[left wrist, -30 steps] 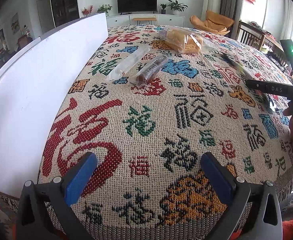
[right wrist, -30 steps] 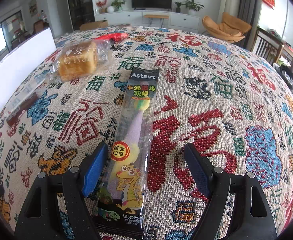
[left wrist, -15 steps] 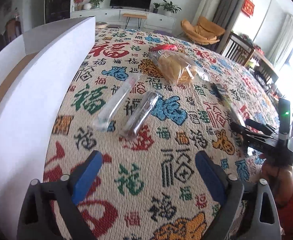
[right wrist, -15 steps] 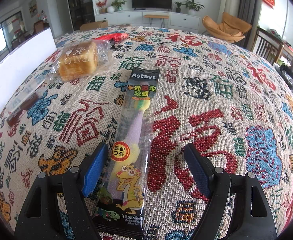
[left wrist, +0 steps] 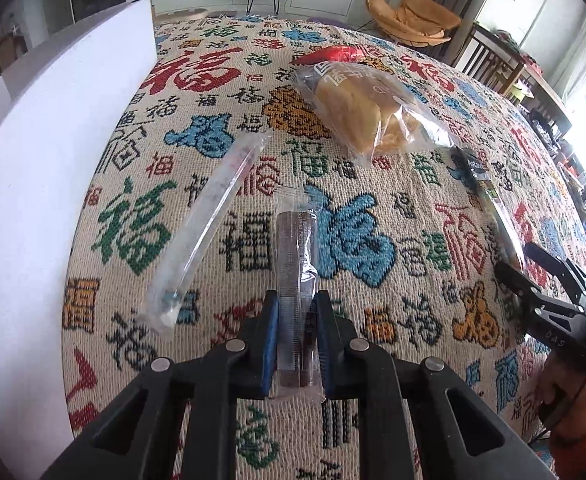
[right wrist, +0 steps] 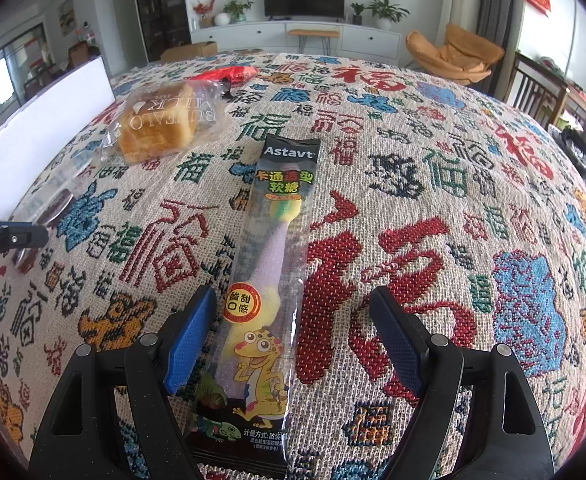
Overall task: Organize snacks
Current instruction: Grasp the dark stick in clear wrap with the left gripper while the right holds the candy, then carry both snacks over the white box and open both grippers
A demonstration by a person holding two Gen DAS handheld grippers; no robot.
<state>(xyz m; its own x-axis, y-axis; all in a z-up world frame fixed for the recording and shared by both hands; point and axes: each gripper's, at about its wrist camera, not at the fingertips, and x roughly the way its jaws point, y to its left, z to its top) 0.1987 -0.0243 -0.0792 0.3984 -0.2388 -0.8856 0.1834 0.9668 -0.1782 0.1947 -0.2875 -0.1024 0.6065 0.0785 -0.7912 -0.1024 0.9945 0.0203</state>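
Now your left gripper (left wrist: 296,312) is clamped on the near end of the long brown snack bar in a clear wrapper (left wrist: 295,256); both blue pads (left wrist: 271,340) press its sides, and the rest of the bar runs straight ahead of the claw across the woven tablecloth covered in red, green and blue characters (left wrist: 373,320). Just left of that claw lies a long clear, nearly see-through stick packet (left wrist: 209,224), slanting away and not touching the bar. Further ahead and to the right sits the golden bread loaf in a clear bag (left wrist: 361,116), with a red packet (left wrist: 333,54) just behind it. A white board (left wrist: 33,184) stands along the cloth's left edge.

Your right gripper (right wrist: 293,312) stands wide, its jaws opening a little at this moment. The long black-ended gummy candy packet with a yellow cartoon lizard (right wrist: 271,280) lies flat between them, nearer the left pad (right wrist: 191,336) and well clear of the right one; neither pad presses it. Ahead and left of this claw you can see the same bread loaf, and your left gripper's tip at the far left edge.
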